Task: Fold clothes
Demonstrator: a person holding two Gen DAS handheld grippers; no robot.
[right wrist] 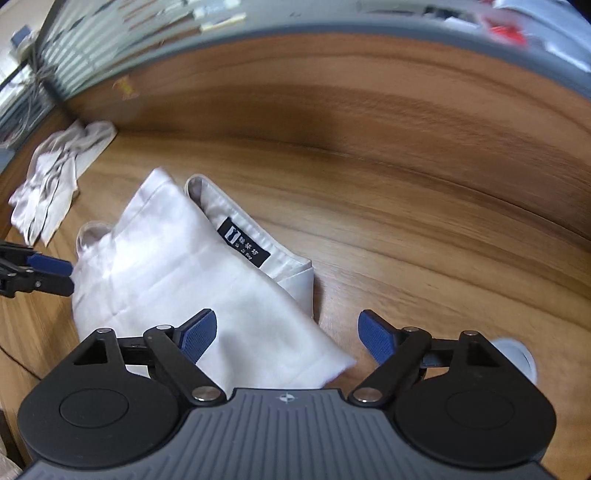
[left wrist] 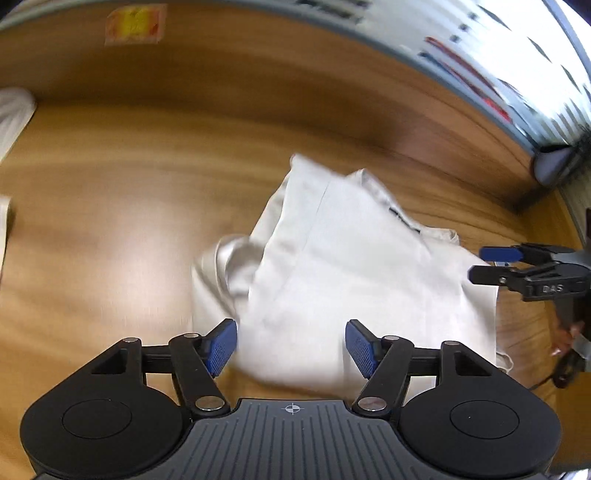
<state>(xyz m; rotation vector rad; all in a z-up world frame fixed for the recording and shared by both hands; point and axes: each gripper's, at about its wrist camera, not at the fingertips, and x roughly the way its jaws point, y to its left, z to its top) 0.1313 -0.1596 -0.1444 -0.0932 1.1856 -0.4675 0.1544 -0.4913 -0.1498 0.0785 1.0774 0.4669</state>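
Label [right wrist: 242, 242] on shirt [right wrist: 177, 266], writing unreadable

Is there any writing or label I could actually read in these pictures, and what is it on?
"DAS": on the black body of the right hand-held gripper, seen from the left wrist view.
Black collar label on the folded white shirt: white characters and a small figure, too small to read.
Orange-yellow sticker on the wooden back panel: blurred, unreadable.
Papers behind the desk: blurred, unreadable.

Right tool [right wrist: 286, 338], jaws apart, above folded white garment [right wrist: 177, 269] on table [right wrist: 424, 229].
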